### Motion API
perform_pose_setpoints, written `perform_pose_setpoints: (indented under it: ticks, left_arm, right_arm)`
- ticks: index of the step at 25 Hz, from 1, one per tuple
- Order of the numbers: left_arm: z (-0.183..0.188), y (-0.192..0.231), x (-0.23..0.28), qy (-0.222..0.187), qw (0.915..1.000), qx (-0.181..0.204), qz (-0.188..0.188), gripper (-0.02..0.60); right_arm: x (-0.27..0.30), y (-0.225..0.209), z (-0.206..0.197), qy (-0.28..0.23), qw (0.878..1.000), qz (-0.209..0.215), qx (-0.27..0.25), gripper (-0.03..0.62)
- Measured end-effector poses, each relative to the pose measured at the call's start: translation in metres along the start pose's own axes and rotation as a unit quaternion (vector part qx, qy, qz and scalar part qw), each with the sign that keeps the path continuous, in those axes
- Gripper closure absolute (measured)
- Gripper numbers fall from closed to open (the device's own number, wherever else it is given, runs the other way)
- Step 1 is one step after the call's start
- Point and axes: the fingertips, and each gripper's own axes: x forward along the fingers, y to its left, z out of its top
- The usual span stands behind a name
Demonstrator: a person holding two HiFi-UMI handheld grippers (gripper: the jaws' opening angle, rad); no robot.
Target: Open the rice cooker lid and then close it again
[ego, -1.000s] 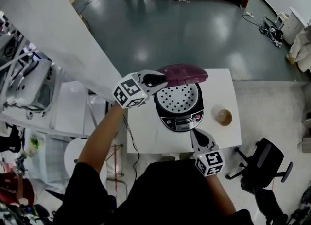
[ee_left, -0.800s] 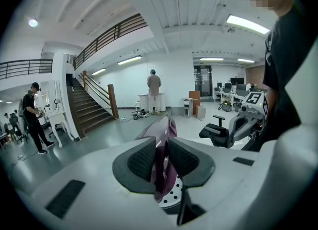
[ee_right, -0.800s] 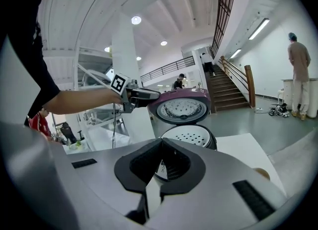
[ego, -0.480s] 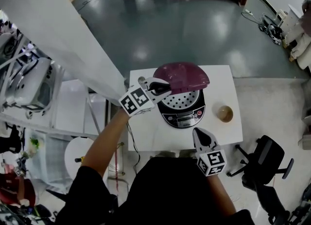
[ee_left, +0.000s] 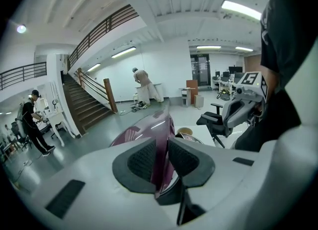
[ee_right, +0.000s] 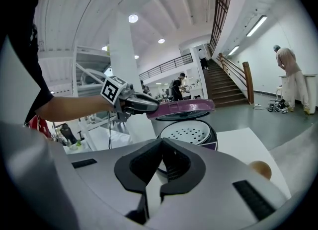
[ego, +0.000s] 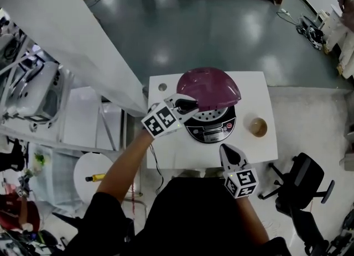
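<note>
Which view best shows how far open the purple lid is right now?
The right gripper view: it sees the lid side-on, with a clear gap above the cooker. The head view looks down on the lid's top, so the gap cannot be judged. The left gripper view shows only its rim, clamped by the left gripper.

Shirt [ego: 182, 216]: black, short sleeves (arms bare below them).
Left gripper [ego: 189, 104]: pale grey shell, dark at the tips.
Right gripper [ego: 225, 150]: same grey shell, tapering to a point.
Cubes [ego: 163, 120]: white, black square markers, one on each gripper.
Pads [ee_left: 141, 160]: black, ribbed.
</note>
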Motion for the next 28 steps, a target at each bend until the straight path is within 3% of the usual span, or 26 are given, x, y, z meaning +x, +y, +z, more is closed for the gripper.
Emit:
perform_pose_setpoints:
  ticks: [18,28]
  left_arm:
    - [-0.028,-0.028,0.016,0.010,0.9996,-0.026,0.007,0.509]
    - [-0.045,-0.040,0.028,0.024,0.9991,-0.029,-0.020,0.511]
  right_arm:
    - [0.016,-0.041,0.015,-0.012,0.999,-0.045,-0.011,0.594]
    - [0.031,-0.052,0.023,-0.009,0.998,-0.053,-0.010,0.594]
